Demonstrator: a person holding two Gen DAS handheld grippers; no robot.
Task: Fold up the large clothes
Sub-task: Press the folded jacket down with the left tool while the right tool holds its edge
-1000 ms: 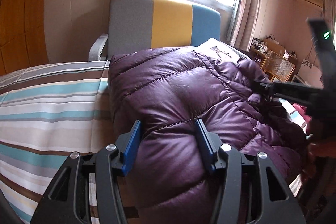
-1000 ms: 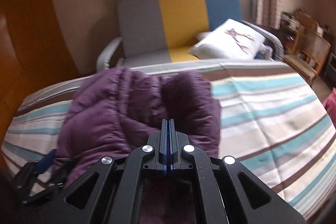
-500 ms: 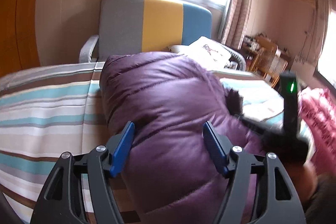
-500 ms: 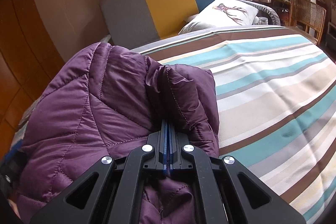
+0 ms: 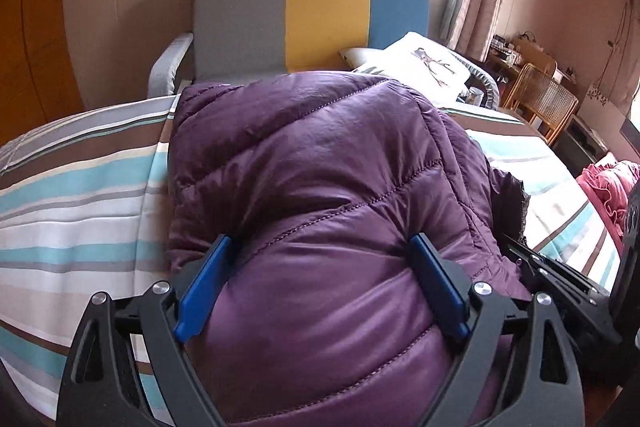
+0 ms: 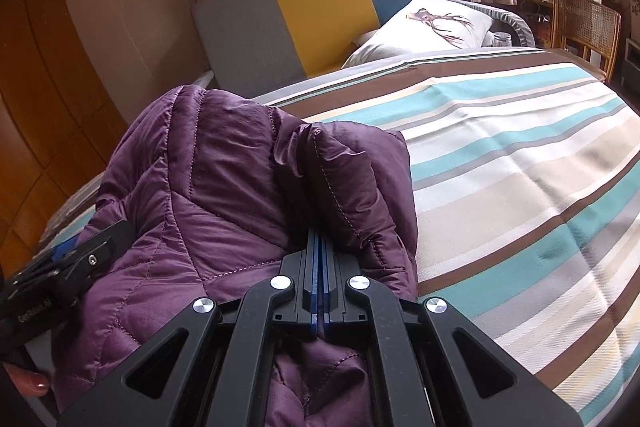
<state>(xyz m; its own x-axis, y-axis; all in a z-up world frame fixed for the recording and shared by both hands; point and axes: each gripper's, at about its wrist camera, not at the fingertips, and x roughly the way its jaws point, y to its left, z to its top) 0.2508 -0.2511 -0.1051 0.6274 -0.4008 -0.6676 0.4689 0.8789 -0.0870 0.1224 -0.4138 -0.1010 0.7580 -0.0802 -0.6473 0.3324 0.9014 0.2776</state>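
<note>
Striped bedding (image 6: 520,155) carries the purple down jacket (image 5: 320,187), bunched into a mound between the two tools. To fold it well, the pinched edge should travel over the bulk and settle flat, the other tool pressing the puffed panel so air escapes and the seams align. Left gripper (image 5: 320,291) points forward and down, fingers wide, straddling a quilted bulge that swells between them. Right gripper (image 6: 319,259) lies level just right of it, fingers pressed together on a jacket fold ahead of their tips

The jacket (image 5: 328,187) lies on the bed (image 6: 520,155), before the sofa (image 6: 312,11).
</note>
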